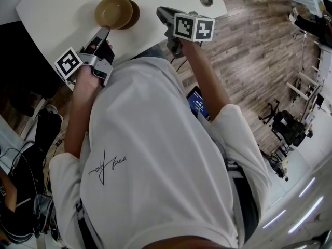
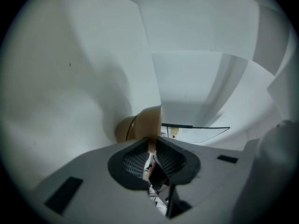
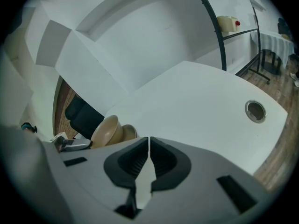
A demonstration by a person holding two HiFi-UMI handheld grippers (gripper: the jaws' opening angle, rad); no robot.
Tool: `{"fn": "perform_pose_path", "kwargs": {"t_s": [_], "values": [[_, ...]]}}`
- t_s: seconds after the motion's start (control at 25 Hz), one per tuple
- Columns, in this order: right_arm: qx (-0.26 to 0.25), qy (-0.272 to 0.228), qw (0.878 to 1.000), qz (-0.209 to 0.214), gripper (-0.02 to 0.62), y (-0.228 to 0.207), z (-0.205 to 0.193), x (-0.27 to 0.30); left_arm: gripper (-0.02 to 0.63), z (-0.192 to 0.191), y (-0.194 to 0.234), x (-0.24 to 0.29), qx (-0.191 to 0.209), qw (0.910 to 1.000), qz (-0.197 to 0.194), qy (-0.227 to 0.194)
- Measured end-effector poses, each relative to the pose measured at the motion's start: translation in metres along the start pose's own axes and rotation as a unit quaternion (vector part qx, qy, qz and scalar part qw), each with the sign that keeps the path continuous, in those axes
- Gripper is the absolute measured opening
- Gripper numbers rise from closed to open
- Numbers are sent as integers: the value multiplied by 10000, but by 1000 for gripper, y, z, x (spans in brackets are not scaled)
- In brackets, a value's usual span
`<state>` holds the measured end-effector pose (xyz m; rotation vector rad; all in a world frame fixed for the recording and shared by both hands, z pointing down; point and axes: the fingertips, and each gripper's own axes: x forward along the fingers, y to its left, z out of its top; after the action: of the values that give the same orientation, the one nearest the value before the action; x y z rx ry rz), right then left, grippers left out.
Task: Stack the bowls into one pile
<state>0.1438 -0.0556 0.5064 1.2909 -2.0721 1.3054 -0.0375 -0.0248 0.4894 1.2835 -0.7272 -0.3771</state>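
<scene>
Now at the white table [image 1: 57, 1], the person's left gripper [image 1: 104, 31] reaches in nearly level, its jaws pinched narrow on the near rim of a tan bowl [image 1: 112, 11]. The left gripper view shows that rim wedged between the dark pads of the left gripper [image 2: 153, 146], with the tan bowl [image 2: 145, 121] tipped up just ahead of it. A second tan bowl [image 1: 134, 13] sits just to the right, partly hidden behind the first. Further right and well apart from both bowls, the right gripper [image 1: 162, 12] points down over bare tabletop, its jaws brought together on nothing [image 3: 148, 143]. A round cable grommet [image 1: 206, 0] marks the table's far right corner.
</scene>
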Motion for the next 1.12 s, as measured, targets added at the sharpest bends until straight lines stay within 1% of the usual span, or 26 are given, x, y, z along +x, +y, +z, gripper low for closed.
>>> {"fn": "perform_pose_path", "kwargs": {"t_s": [0.56,0.8,0.96,1.12], "values": [[150,6,9999,-42,21,-7,-6,-1,51,-14,8,12,-79,9994,88,321],[196,-8,9998,-44,21,-7,-8,0,49,-17,22,15,-206,9988,259,367],[218,-4,9997,-61,21,-7,-8,0,49,-16,24,17,-177,9986,292,402],[219,-36,9997,-59,21,-5,-6,-2,55,-13,24,14,-146,9988,324,338]]}}
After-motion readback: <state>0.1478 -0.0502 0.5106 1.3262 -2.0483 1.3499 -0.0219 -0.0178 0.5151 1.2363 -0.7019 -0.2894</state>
